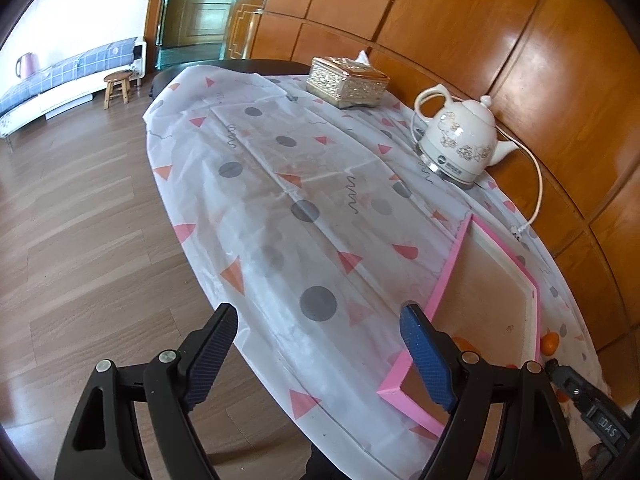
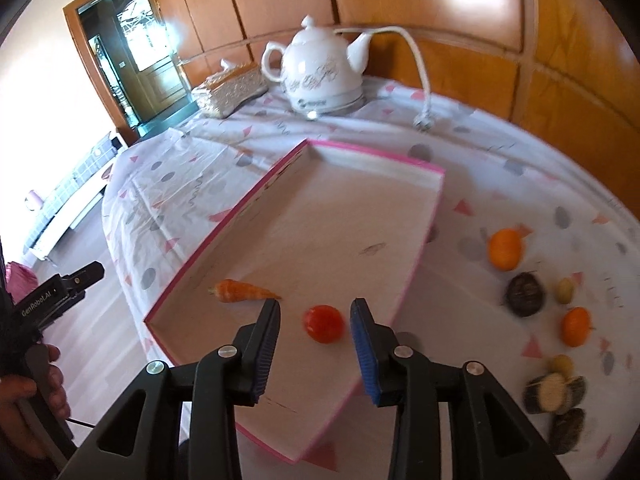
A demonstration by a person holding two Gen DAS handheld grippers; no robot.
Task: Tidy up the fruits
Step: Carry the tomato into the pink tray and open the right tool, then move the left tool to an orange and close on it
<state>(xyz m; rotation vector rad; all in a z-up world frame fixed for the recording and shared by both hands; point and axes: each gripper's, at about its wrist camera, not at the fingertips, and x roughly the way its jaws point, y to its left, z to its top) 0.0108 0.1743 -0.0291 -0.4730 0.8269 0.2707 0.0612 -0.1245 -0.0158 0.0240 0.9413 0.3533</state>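
Note:
A shallow tray with a pink rim point(image 2: 424, 236) lies on the patterned tablecloth. On its floor are a carrot point(image 2: 240, 291) and a red tomato point(image 2: 324, 324). My right gripper point(image 2: 316, 320) hangs just above the tomato, a finger on each side with gaps showing, so it is open. To the right of the tray lie two oranges point(image 2: 505, 249) point(image 2: 576, 326), dark round fruits point(image 2: 525, 294), small yellowish ones point(image 2: 564, 291) and a cut piece point(image 2: 554, 394). My left gripper point(image 1: 320, 356) stands wide open and empty at the table's edge, its right finger next to the tray's rim point(image 1: 440, 292).
A white kettle point(image 2: 320, 68) on its base, its cord and plug point(image 2: 424, 116), and a gold tissue box point(image 2: 232, 90) stand along the wood-panelled wall. The round table's edge drops to a wooden floor point(image 1: 80, 220) on the left. A hand point(image 2: 24, 392) holds the left gripper.

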